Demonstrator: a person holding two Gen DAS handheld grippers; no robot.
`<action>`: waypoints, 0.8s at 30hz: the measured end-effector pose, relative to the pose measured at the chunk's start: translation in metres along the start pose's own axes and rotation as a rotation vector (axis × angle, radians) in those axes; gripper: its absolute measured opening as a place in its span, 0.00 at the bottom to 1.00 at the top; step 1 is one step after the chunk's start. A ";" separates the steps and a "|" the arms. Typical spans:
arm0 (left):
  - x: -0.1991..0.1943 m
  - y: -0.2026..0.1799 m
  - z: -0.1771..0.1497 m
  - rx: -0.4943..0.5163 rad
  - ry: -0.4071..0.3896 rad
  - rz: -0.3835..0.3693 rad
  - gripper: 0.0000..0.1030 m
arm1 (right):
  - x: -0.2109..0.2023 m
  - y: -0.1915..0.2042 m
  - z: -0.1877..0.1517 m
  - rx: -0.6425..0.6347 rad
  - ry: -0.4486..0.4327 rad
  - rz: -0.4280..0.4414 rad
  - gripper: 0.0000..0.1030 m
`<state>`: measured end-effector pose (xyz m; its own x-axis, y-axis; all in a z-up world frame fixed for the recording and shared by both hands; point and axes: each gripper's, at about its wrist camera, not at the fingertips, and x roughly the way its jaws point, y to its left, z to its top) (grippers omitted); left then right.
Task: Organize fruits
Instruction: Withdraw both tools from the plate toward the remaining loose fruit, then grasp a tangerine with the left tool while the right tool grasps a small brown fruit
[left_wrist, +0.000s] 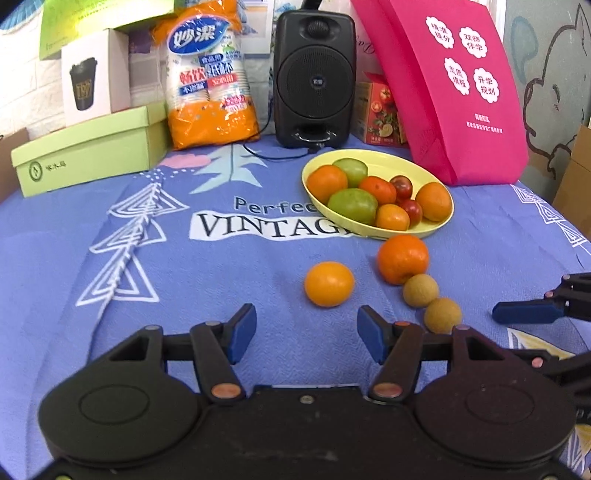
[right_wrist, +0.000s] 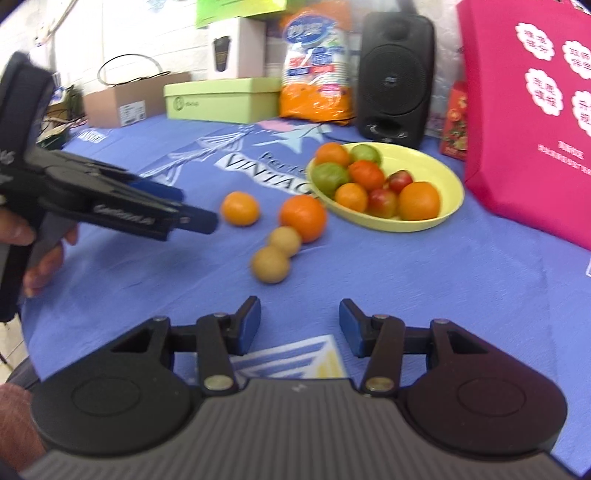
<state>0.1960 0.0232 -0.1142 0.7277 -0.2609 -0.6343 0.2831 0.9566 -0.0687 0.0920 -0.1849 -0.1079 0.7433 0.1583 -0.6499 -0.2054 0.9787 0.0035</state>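
Four fruits lie loose beside the plate (left_wrist: 424, 230); left gripper (left_wrist: 306, 332), fingers spread, faces the orange (left_wrist: 328, 283) to collect it; right gripper (right_wrist: 300, 325) waits, likewise spread

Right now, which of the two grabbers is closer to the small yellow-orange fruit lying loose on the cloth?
Left. The left gripper points straight at the yellow-orange fruit, just short of it. The right gripper sits farther back, with two brown fruits nearer it.

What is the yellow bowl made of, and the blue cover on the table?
The shallow yellow bowl looks like plastic: one even colour, smooth thin rim, dull sheen. It might be melamine. The blue printed table cover looks like woven cloth: matte, with a fine zigzag weave and soft wrinkles.
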 end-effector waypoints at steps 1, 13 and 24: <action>0.002 -0.001 0.000 -0.001 0.005 -0.008 0.58 | 0.001 0.001 0.000 0.000 -0.001 0.003 0.42; 0.041 -0.004 0.015 0.013 0.011 -0.036 0.56 | 0.012 0.009 0.004 -0.012 -0.006 0.018 0.43; 0.044 0.001 0.018 0.009 0.005 -0.057 0.32 | 0.032 0.013 0.015 -0.003 -0.012 0.011 0.42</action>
<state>0.2395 0.0102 -0.1285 0.7071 -0.3142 -0.6335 0.3294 0.9391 -0.0980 0.1230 -0.1656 -0.1168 0.7488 0.1708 -0.6404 -0.2156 0.9764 0.0083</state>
